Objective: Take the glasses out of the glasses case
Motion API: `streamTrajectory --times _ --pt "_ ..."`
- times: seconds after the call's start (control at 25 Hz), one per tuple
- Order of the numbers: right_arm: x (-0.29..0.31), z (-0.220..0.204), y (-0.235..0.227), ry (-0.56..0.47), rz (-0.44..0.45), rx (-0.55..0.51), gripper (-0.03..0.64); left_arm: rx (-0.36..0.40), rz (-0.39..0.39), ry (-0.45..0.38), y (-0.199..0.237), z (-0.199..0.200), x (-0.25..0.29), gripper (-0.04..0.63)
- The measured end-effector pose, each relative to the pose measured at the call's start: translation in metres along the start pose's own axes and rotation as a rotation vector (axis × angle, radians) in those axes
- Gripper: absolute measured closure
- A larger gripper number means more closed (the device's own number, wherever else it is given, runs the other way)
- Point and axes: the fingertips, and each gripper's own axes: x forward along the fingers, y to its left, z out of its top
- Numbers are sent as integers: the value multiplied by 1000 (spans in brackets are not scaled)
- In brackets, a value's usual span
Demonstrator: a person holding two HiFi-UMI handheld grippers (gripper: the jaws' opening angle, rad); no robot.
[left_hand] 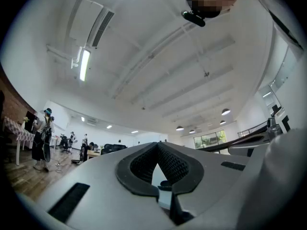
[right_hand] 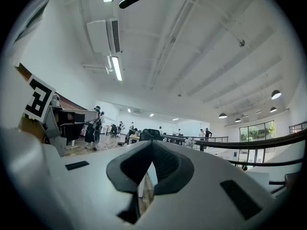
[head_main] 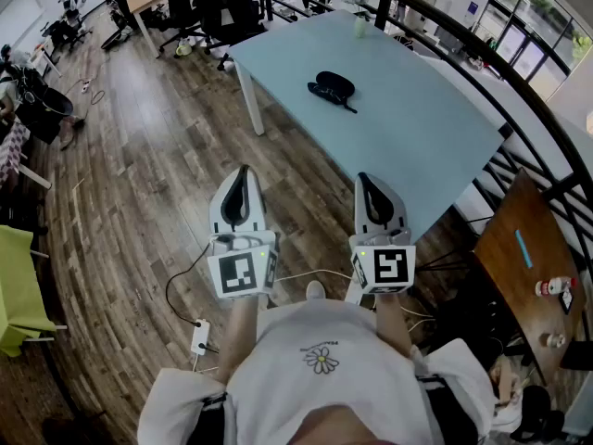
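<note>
The black glasses case point(head_main: 332, 86) lies closed on the pale blue table point(head_main: 408, 128), toward its far side. Both grippers are held side by side close to my body, over the wooden floor and well short of the table. My left gripper point(head_main: 243, 174) is shut with nothing in it; in the left gripper view its dark pads point(left_hand: 144, 164) meet at the tip. My right gripper point(head_main: 367, 182) is also shut and empty, and its pads point(right_hand: 165, 163) close together in the right gripper view. Both point slightly upward, toward the ceiling and the far office.
A black curved railing point(head_main: 482, 72) runs behind and to the right of the table. A brown desk point(head_main: 523, 258) with small bottles stands at the right. Office chairs point(head_main: 213, 7) and desks are far off; a green chair point(head_main: 18, 286) is at the left. A power strip point(head_main: 199, 336) and cable lie on the floor.
</note>
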Motion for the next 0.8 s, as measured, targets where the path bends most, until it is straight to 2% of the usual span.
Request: streamTrajectory --times 0.28,0.52,0.8 --pt "3 -6 -8 -1 -4 2 609 4 -4 -6 -7 -5 5 580" --pt "9 -9 -16 8 2 -1 609 4 20 22 -6 -12 14 580" --pt "16 -21 -29 5 12 62 609 12 30 24 -8 -24 24 580"
